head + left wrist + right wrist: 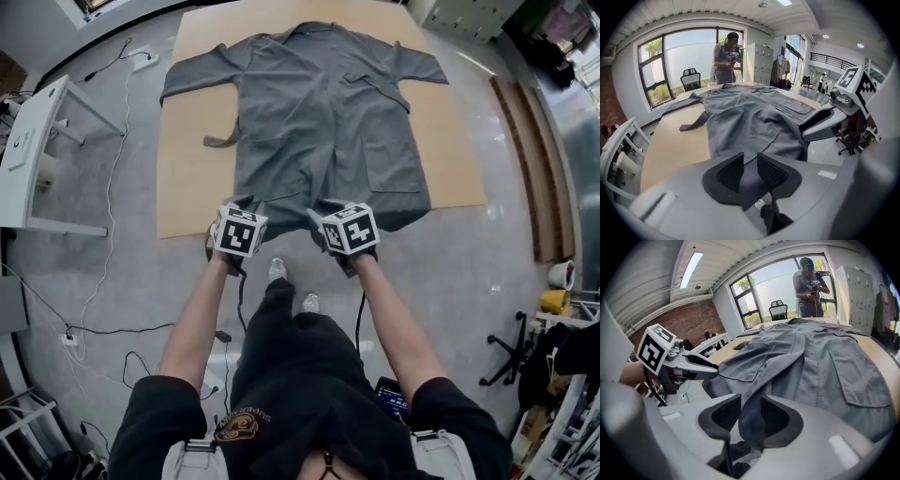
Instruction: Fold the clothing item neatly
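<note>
A grey coat (328, 112) with pockets and a loose belt lies spread flat, collar away from me, on a tan board (192, 178) on the floor. Both grippers are at its near hem, side by side. My left gripper (239, 202) stands with its jaws a little apart; a fold of the hem (749, 176) lies in the gap, and the left pad (730, 172) is clear of it. My right gripper (323, 208) is open wider. A strip of hem (751, 420) hangs between its pads, loose on the left side.
A white table (33, 141) stands at the left, with cables (108, 187) trailing over the floor beside it. Wooden planks (534, 159) lie to the right of the board. A person (725, 56) stands beyond the coat's collar end. My shoes (277, 270) are just behind the grippers.
</note>
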